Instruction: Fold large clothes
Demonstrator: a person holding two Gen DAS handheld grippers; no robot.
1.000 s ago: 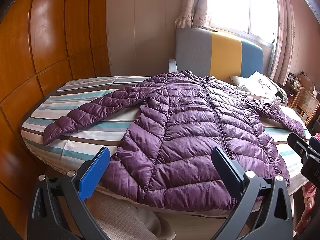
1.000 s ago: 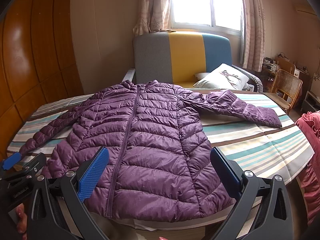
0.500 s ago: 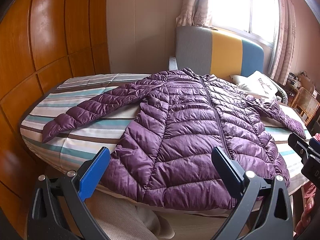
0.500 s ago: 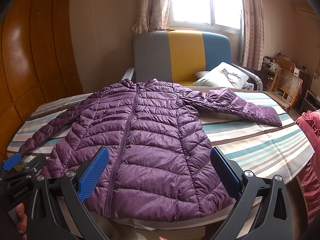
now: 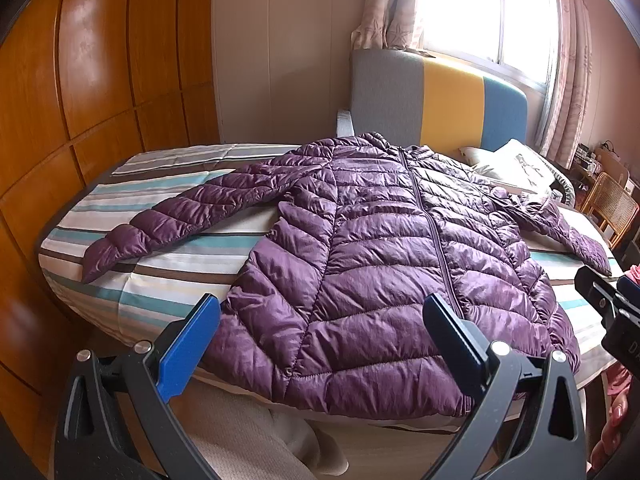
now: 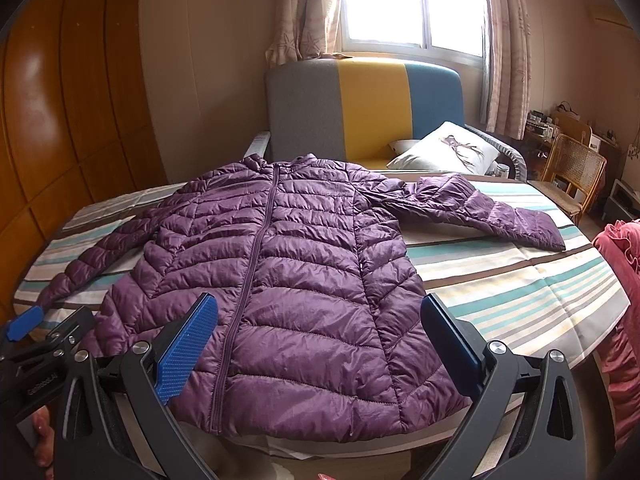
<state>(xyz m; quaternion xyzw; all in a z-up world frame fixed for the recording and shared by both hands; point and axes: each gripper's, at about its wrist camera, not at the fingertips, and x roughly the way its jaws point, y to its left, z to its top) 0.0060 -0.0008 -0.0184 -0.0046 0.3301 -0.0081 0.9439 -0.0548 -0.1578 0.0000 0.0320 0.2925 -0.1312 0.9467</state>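
Your purple puffer jacket [image 5: 384, 264] lies flat and zipped, front up, on the striped worktop [image 5: 160, 280], filling the middle of both views, with its hem at the near edge. One sleeve [image 5: 180, 220] runs out to the left of the left-wrist frame; the other sleeve [image 6: 480, 212] reaches to the right of the right-wrist frame.

Your left gripper [image 5: 320, 336] and right gripper [image 6: 320, 336] both hover at the bottom of their frames, just short of the hem, fingers spread wide and holding nothing.

No fold has begun, so you look to be at the approach before the first grasp. Next, you'll likely need to take a sleeve or a side edge and bring it across the body; pinch through the slippery padding firmly, or it may slide out.
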